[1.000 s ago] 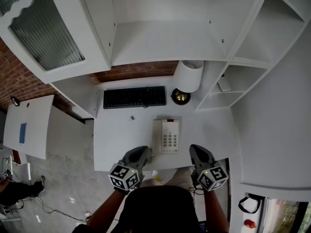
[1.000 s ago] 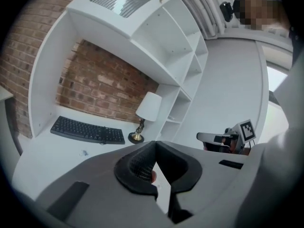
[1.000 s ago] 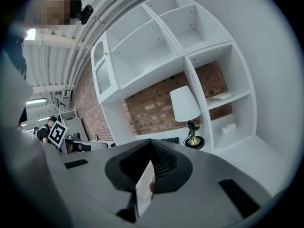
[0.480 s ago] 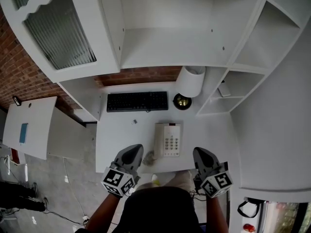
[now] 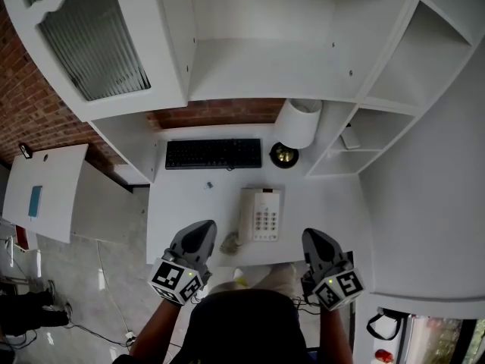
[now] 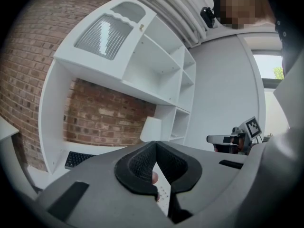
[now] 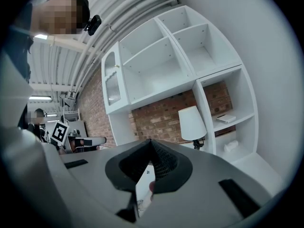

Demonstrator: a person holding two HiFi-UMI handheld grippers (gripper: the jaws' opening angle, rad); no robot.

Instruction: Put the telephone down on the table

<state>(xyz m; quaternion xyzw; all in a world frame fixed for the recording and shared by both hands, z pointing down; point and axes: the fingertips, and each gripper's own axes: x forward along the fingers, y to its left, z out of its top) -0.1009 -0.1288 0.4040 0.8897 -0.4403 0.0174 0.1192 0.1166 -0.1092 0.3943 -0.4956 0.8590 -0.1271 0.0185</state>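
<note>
White telephone (image 5: pixel 260 214) on table (image 5: pixel 180 220): only slivers show past closed, empty left tongs (image 5: pixel 201 227) and right tongs (image 5: pixel 311 236).

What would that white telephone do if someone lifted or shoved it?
The telephone looks like hard plastic, so it is probably stiff and fairly light. Lying flat, it should slide rather than tip. Its handset may slip off, trailing the cord.

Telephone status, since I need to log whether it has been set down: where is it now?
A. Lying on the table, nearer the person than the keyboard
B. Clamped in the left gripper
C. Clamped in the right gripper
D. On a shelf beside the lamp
A: the telephone lies flat on the table, nearer the person than the keyboard. The left gripper and right gripper are shut on nothing, one on each side of it.
</note>
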